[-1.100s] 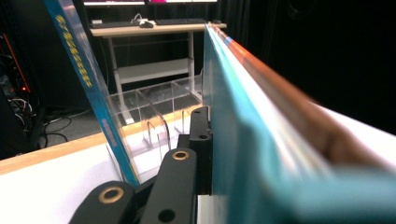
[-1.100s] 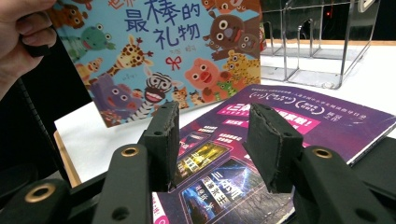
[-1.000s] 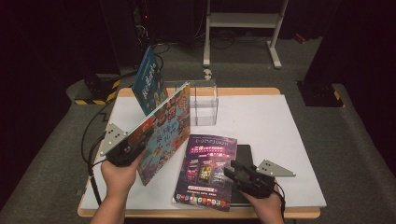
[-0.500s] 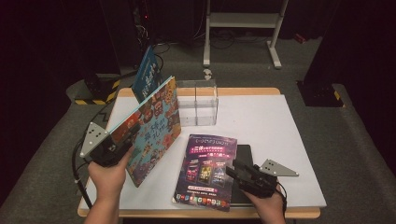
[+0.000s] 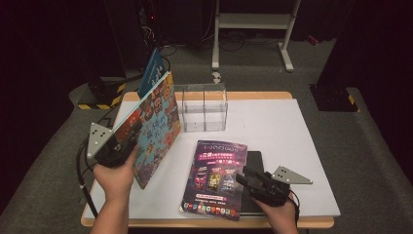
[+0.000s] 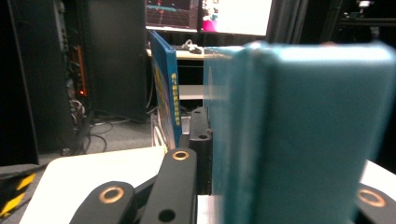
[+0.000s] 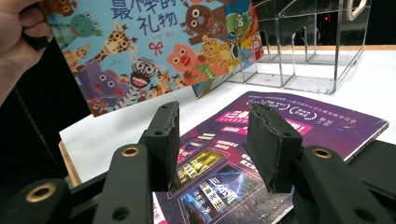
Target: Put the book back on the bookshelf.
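Your left gripper (image 5: 127, 141) jaws clamp the colourful cartoon-animal picture book (image 5: 155, 127), tilted; next, slot it into the clear acrylic rack (image 5: 203, 108). Right gripper (image 7: 212, 144) jaws are apart, empty.

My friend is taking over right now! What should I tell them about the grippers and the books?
Left gripper: shut on the animal picture book, holding it tilted above the table's left side.
Right gripper: open, empty, over the purple magazine, which lies flat.
Blue book stands behind the table's far left corner. The clear organizer looks empty.
Done: picture book picked up.
Left: probably stand it in the organizer, then the magazine.
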